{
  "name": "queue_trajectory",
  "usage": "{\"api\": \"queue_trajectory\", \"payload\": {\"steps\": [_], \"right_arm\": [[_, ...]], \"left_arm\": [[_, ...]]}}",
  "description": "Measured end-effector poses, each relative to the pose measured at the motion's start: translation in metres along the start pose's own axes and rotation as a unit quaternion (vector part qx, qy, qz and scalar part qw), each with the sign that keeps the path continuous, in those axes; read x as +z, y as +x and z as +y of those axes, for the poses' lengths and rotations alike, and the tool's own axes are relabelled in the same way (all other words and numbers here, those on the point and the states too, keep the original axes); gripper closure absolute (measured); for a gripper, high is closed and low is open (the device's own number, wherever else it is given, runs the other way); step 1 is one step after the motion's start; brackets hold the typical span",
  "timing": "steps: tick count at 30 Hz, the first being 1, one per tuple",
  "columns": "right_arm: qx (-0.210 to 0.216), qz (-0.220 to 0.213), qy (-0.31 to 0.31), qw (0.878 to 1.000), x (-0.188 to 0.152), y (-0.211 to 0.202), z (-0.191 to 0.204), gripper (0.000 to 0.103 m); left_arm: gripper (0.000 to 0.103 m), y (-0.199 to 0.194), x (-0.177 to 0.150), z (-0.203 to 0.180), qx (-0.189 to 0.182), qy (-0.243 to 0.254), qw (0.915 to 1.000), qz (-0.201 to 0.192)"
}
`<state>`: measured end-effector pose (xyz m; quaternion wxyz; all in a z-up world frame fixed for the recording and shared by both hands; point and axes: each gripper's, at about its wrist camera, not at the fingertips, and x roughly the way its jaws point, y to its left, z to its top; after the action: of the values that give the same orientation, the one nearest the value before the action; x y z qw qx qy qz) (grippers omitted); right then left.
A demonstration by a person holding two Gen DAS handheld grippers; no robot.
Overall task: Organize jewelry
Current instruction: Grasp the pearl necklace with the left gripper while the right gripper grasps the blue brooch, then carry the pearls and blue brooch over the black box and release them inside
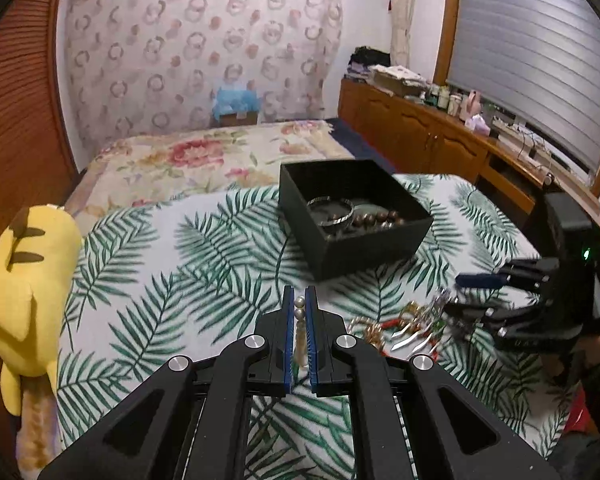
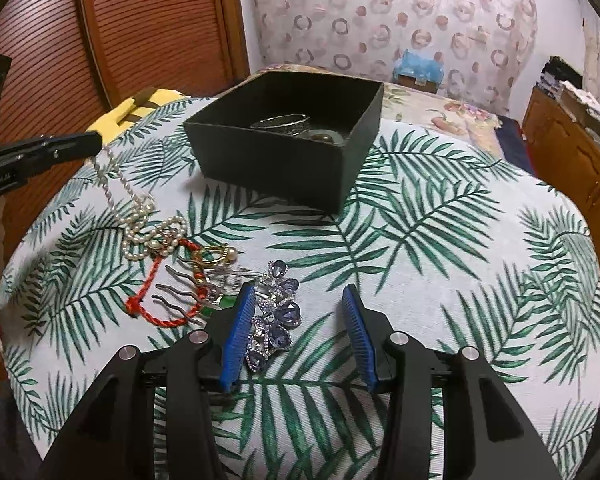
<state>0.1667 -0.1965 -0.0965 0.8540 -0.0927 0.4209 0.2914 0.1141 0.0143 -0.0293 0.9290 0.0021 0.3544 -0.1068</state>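
Note:
My left gripper (image 1: 299, 300) is shut on a pearl necklace (image 1: 300, 320). In the right wrist view the necklace (image 2: 140, 216) hangs from the left gripper (image 2: 94, 144) down to the jewelry pile on the palm-leaf cloth (image 2: 420, 240). My right gripper (image 2: 300, 296) is open, low over a blue rhinestone hair clip (image 2: 276, 316) that lies by its left finger. A red cord bracelet (image 2: 156, 292), a gold ring (image 2: 214, 254) and a silver hair comb (image 2: 184, 292) lie left of it. The black box (image 2: 284, 152) holds a silver bangle (image 2: 284, 122) and a brown bead bracelet (image 1: 376, 218).
A yellow plush toy (image 1: 24, 280) sits at the table's left edge. A floral bed (image 1: 204, 156) lies behind the table. A wooden cabinet (image 1: 420, 128) with clutter stands along the right wall under the window.

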Motion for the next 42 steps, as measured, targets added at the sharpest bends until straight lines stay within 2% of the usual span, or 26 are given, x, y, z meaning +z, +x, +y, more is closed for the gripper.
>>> {"api": "queue_trajectory", "payload": {"steps": [2,3,12,24,42], "right_arm": [[0.020,0.002,0.007,1.000,0.000,-0.001,0.000,0.068],[0.024,0.002,0.006,1.000,0.000,-0.001,0.001,0.078],[0.011,-0.009,-0.010,1.000,0.005,-0.016,0.003,0.078],[-0.004,-0.046,-0.022,0.999,0.036,-0.050,-0.009,0.078],[-0.013,-0.078,-0.041,0.996,0.091,-0.059,-0.024,0.078]], "left_arm": [[0.098,-0.001,0.006,-0.001,-0.001,0.001,1.0000,-0.006],[0.098,-0.002,0.009,-0.002,-0.003,0.002,0.9999,-0.010],[0.098,-0.015,0.036,-0.011,-0.010,0.007,0.9990,-0.044],[0.098,-0.040,0.075,-0.020,-0.020,0.014,0.9965,-0.079],[0.098,-0.063,0.141,-0.041,-0.022,0.042,0.9918,-0.119]]}}
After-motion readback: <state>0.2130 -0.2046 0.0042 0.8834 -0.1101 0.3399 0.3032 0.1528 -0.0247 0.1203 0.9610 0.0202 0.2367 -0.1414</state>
